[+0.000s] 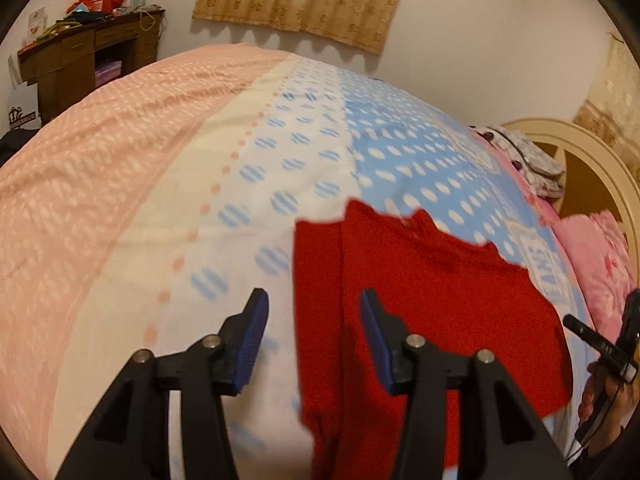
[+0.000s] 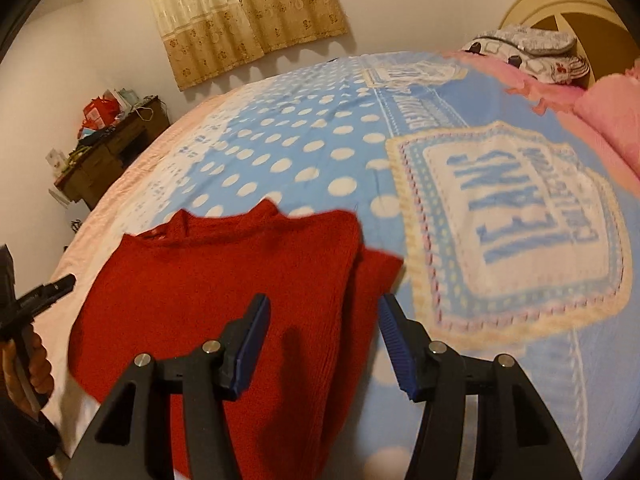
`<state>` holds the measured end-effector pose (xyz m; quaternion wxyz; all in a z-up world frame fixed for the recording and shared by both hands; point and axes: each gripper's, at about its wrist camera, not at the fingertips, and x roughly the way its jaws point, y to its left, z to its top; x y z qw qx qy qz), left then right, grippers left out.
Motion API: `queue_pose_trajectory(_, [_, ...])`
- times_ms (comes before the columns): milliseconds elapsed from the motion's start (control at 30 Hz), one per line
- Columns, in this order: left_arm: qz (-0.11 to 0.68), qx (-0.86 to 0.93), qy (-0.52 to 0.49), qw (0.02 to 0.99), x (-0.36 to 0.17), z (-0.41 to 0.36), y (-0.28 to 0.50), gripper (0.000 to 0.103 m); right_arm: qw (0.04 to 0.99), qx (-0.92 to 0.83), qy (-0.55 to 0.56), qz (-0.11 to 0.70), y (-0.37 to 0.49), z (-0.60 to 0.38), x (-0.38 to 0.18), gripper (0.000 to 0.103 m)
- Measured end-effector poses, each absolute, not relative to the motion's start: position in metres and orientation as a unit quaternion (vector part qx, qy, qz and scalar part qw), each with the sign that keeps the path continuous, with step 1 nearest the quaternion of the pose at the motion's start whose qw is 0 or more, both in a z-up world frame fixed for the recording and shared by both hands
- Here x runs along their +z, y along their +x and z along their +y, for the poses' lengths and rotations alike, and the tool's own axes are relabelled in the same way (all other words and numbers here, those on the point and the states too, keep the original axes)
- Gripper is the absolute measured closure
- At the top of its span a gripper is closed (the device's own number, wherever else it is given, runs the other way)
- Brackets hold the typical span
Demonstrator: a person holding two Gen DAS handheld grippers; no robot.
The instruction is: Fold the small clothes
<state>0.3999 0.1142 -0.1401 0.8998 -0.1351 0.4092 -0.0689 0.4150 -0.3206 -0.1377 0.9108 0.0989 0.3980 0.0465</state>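
Note:
A small red knit sweater [image 1: 420,300] lies flat on the bed, collar away from me; it also shows in the right wrist view [image 2: 224,280]. Its left sleeve is folded in along the left edge, a sleeve fold shows at its right edge. My left gripper [image 1: 314,312] is open and empty, above the sweater's left edge. My right gripper [image 2: 324,316] is open and empty, above the sweater's right edge. The right gripper in a hand shows at the far right of the left wrist view [image 1: 600,348], the left gripper at the far left of the right wrist view [image 2: 36,300].
The bed cover [image 1: 160,200] is pink, cream and blue with dots, with a printed badge [image 2: 520,220]. Pink pillows [image 1: 600,264] and a grey cloth [image 2: 528,48] lie by the headboard [image 1: 592,160]. A cluttered wooden desk [image 1: 88,56] stands by the wall.

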Motion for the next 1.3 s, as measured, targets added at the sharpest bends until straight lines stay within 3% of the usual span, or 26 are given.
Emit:
queue_pose_trajectory(333, [0.408, -0.1, -0.102, 0.902, -0.151, 0.079, 0.361, 0.055, 0.903, 0.07, 0.075, 0.417, 0.359, -0.309, -0.148, 0.046])
queue_pose_trajectory(400, [0.418, -0.097, -0.109, 0.897, -0.158, 0.08, 0.363, 0.073, 0.901, 0.069, 0.07, 0.423, 0.354, -0.308, -0.153, 0.046])
queue_pose_trajectory(433, [0.418, -0.096, -0.109, 0.897, -0.16, 0.08, 0.361, 0.091, 0.899, 0.07, 0.071, 0.427, 0.351, -0.307, -0.155, 0.046])
queue_pose_trajectory(467, [0.418, -0.097, -0.112, 0.896, -0.162, 0.082, 0.359, 0.096, 0.898, 0.071, 0.071, 0.429, 0.35, -0.306, -0.157, 0.046])
queue_pose_trajectory(667, [0.42, -0.102, -0.132, 0.892, -0.17, 0.092, 0.343, 0.097, 0.888, 0.083, 0.073, 0.447, 0.342, -0.297, -0.171, 0.049])
queue_pose_trajectory(733, [0.425, -0.102, -0.138, 0.889, -0.173, 0.095, 0.34, 0.097, 0.885, 0.085, 0.07, 0.451, 0.341, -0.292, -0.175, 0.075])
queue_pose_trajectory(800, [0.425, -0.105, -0.149, 0.886, -0.174, 0.099, 0.338, 0.097, 0.886, 0.085, 0.07, 0.45, 0.34, -0.29, -0.175, 0.079])
queue_pose_trajectory(1300, [0.432, -0.094, -0.114, 0.89, -0.186, 0.093, 0.318, 0.097, 0.884, 0.089, 0.062, 0.455, 0.331, -0.291, -0.182, 0.086])
